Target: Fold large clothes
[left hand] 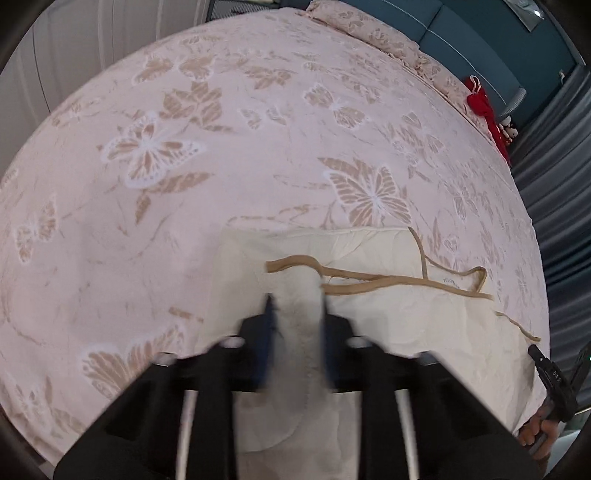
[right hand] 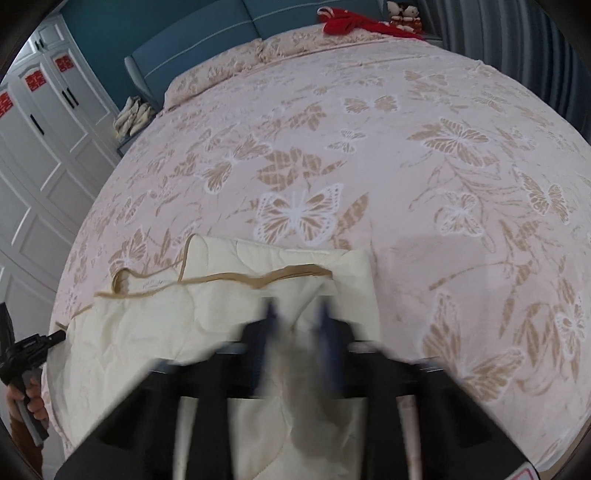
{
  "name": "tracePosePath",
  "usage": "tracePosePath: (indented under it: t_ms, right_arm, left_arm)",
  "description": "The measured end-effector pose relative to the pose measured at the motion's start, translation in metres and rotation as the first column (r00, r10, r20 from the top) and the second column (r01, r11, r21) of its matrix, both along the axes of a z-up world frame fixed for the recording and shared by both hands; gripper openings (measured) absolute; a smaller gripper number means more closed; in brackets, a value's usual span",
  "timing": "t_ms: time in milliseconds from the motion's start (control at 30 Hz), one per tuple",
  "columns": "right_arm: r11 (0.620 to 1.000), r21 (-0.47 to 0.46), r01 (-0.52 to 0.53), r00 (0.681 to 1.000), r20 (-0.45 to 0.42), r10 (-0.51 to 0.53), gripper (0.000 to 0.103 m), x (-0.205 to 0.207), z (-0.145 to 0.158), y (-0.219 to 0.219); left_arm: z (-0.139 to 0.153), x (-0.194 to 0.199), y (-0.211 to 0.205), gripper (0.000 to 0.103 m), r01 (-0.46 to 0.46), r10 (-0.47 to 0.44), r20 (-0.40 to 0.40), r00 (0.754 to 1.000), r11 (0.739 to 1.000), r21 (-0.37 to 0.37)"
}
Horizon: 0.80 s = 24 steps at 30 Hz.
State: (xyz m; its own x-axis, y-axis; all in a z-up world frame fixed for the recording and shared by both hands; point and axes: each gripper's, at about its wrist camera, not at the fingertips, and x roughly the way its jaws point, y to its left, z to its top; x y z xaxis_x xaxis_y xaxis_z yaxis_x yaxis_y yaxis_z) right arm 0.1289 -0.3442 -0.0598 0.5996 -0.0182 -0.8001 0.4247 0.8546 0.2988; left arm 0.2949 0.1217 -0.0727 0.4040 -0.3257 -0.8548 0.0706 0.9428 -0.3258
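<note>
While both wrist views look down along their fingers at a bed (left hand: 184, 122), the cream quilted garment (left hand: 388, 306) lies across the lower middle of each frame, its tan binding (left hand: 369, 278) running in loose lines over the top layer. In the left wrist view the left tongs (left hand: 297, 306) sit low at centre, blurred, with a ridge of cream cloth rising between the two fingers; the right wrist view shows the right tongs (right hand: 297, 314) in the same pose at the garment's opposite end. Both pairs read as clenched on the cloth, though blur hides the exact contact of the pads.

The pairing is deliberate — one grip at each end keeps a wide piece taut and square, so an edge can be carried over as one straight line rather than sagging in the middle. Each tool appears at the margin of the other's frame, lower right and lower left, held by a hand (right hand: 31, 398).

The bedspread, pink with butterfly print, gives a broad flat bed to fold on. A red item (right hand: 354, 20) lies far up by the pillows (right hand: 221, 74), well apart from the work.
</note>
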Motion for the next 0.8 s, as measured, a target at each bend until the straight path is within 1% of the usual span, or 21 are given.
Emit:
tracePosePath:
  t_ms: [67, 167, 200, 267, 333, 400, 433, 467, 533, 667, 800]
  right_arm:
    - [1.0, -0.021, 0.003, 1.0, 0.029, -0.002, 0.009, -0.002, 0.011, 0.003]
    - [1.0, -0.016, 0.022, 0.994, 0.111, -0.02, 0.008, -0.003, 0.038, 0.001]
    - [0.999, -0.021, 0.033, 0.99, 0.139, -0.03, 0.008, -0.002, 0.049, -0.001]
    - [0.998, -0.031, 0.049, 0.985, 0.165, -0.043, 0.008, 0.004, 0.059, -0.005]
    - [0.998, -0.031, 0.059, 0.985, 0.166, -0.053, 0.008, 0.011, 0.06, -0.01]
    - [0.997, -0.033, 0.07, 0.988, 0.142, -0.064, 0.008, 0.02, 0.051, -0.013]
    - [0.997, -0.036, 0.075, 0.99, 0.119, -0.07, 0.008, 0.025, 0.041, -0.012]
    - [0.996, -0.039, 0.079, 0.992, 0.099, -0.075, 0.008, 0.028, 0.032, -0.013]
    - [0.995, -0.043, 0.09, 0.995, 0.054, -0.088, 0.008, 0.033, 0.013, -0.012]
    - [0.994, -0.03, 0.105, 0.994, 0.006, -0.105, 0.008, 0.032, -0.017, -0.013]
    - [0.994, -0.052, 0.098, 0.995, -0.021, -0.099, 0.008, 0.033, -0.034, -0.01]
  left_arm:
    - [0.017, -0.003, 0.002, 0.01, -0.007, 0.008, 0.047, 0.999, 1.0, -0.018]
    - [0.042, 0.0, 0.002, 0.009, -0.019, 0.024, 0.106, 0.994, 0.999, -0.041]
    - [0.051, 0.002, 0.001, 0.009, -0.027, 0.032, 0.129, 0.991, 0.999, -0.042]
    - [0.063, 0.007, -0.002, 0.009, -0.039, 0.044, 0.157, 0.987, 0.999, -0.033]
    - [0.065, 0.015, -0.008, 0.009, -0.045, 0.045, 0.169, 0.985, 0.999, -0.006]
    - [0.056, 0.024, -0.015, 0.009, -0.046, 0.04, 0.155, 0.987, 0.998, 0.035]
    - [0.048, 0.028, -0.019, 0.009, -0.047, 0.037, 0.144, 0.989, 0.997, 0.066]
    - [0.036, 0.032, -0.025, 0.009, -0.046, 0.032, 0.126, 0.992, 0.993, 0.104]
    - [0.017, 0.036, -0.029, 0.009, -0.045, 0.031, 0.098, 0.995, 0.988, 0.145]
    - [-0.017, 0.035, -0.03, 0.01, -0.05, 0.04, 0.058, 0.997, 0.985, 0.168]
    - [-0.032, 0.032, -0.03, 0.012, -0.054, 0.043, 0.068, 0.997, 0.983, 0.176]
